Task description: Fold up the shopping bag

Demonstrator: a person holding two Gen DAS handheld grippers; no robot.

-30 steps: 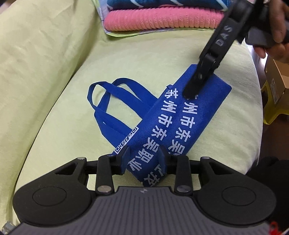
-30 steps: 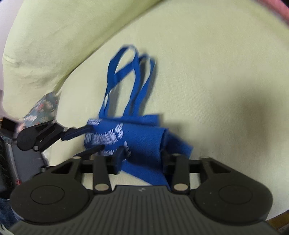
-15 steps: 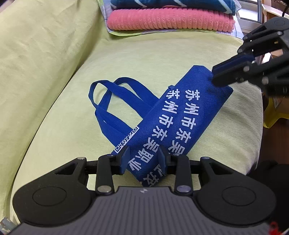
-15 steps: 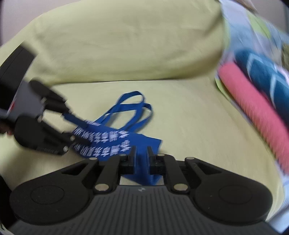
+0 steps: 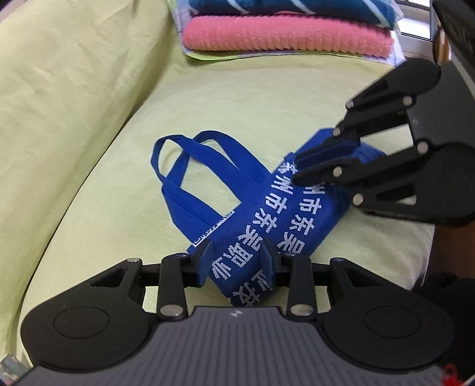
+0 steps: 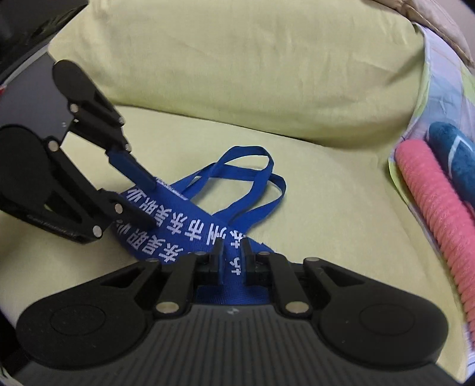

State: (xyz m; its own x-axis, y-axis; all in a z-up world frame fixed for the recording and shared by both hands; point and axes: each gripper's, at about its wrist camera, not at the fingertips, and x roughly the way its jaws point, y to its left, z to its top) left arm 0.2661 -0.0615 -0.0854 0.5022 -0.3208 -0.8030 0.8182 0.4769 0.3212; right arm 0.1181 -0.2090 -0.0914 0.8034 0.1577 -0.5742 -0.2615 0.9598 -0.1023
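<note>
Blue shopping bag point(image 5: 285, 216) folded into a long strip on a yellow-green sofa seat point(image 5: 237, 112), handles point(image 5: 190, 166) trailing left, left gripper point(image 5: 236, 261) fingers grasping its near end, right gripper point(image 6: 231, 252) fingers just clenched on its far end, folded towels point(image 5: 285, 41) beyond

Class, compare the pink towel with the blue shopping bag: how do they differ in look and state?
The pink towel is ribbed and plain; the bag is smooth with white lettering. The towel lies untouched under a blue towel; the bag is gripped by both tools. The bag has handles; the towel has none. Both are folded and on the yellow-green sofa.
</note>
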